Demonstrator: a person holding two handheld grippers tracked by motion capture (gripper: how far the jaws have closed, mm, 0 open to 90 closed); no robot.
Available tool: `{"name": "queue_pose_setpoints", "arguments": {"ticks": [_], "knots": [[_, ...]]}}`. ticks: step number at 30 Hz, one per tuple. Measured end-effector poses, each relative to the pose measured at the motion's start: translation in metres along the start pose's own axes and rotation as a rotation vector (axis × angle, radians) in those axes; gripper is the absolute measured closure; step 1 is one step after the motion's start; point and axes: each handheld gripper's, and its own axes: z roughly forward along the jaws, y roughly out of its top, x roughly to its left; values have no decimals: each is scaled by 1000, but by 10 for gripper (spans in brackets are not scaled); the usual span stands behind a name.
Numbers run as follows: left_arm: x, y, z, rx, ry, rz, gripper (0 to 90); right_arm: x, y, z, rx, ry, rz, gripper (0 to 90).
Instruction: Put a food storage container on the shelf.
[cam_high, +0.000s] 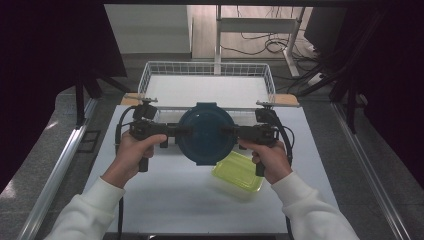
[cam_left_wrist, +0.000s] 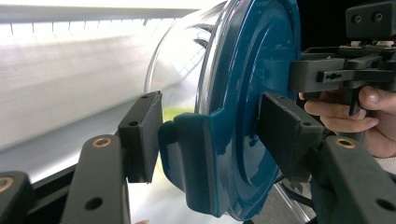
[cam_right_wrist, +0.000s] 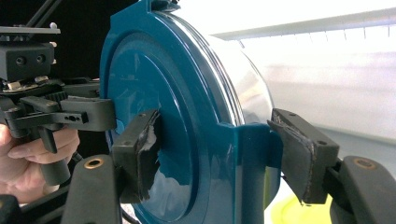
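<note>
Holding the round container (cam_high: 205, 134) level looks like the main care here: both hands should rise and travel together, since it hangs between two grips on opposite sides. The left gripper (cam_high: 172, 131) has its jaws closed on the blue latch tab at the container's left edge, one pad on the lid face, the other on the clear-wall side; the right gripper (cam_high: 235, 132) clamps the matching tab on the right the same way. A twist from either wrist could pry at a tab or let the thing swing. The container is up off the desk (cam_high: 165, 200), just in front of the wire basket (cam_high: 207, 70), and a yellow-green box (cam_high: 239, 171) lies on the desk below it, toward the person's right. Its blue lid faces up toward the ceiling, the clear body hanging beneath, so its short axis runs up and down; being round, it has no real long side, though the two gripped tabs mark a line running left to right, parallel with the basket's near rim.
</note>
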Motion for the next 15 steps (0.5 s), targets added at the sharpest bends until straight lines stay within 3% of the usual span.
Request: {"name": "queue_pose_setpoints", "arguments": {"ticks": [15], "knots": [[-1,31,-3,-24,2,11,416,3,37,-2,-18,4,-47,349]]}}
